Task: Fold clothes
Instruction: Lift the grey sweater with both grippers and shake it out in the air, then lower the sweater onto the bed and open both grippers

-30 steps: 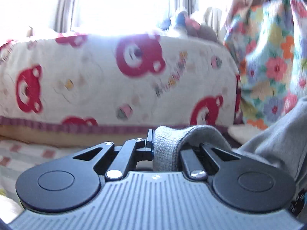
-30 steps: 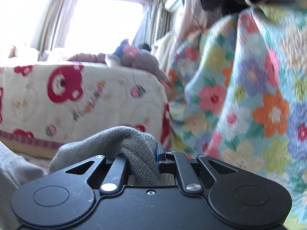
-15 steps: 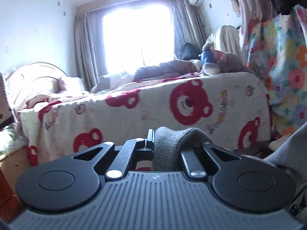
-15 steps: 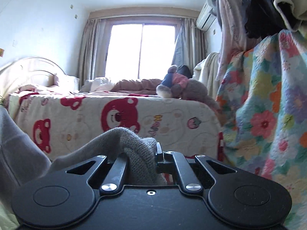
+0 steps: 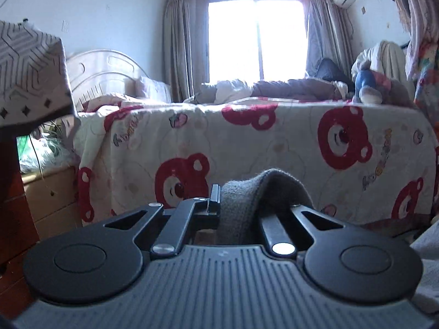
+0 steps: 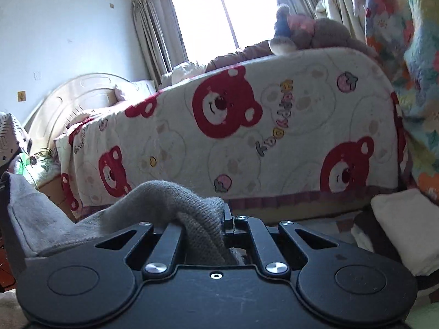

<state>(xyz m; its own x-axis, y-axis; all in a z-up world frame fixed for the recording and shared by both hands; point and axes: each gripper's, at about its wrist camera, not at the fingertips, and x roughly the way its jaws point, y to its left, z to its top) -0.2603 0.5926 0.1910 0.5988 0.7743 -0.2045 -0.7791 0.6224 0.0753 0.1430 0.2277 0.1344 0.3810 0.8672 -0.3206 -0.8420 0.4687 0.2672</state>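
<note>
Bedroom, bear-print bedspread [image 5: 274, 142] at 12 o'clock | left gripper [image 5: 238, 208] and right gripper [image 6: 203, 219] each clamped on grey knit garment [image 6: 170, 200], lifted | step: holding spread | next: likely lower flat, fold over.

— What's the garment like?
— A grey knit garment [image 5: 255, 192], its ribbed edge bunched and humped.
— Where does it lie?
— Held up, draping off leftward [image 6: 175, 203] in the right view.

left claw [image 5: 241, 208]: clamped, level | right claw [image 6: 203, 219]: clamped, tilted
</note>
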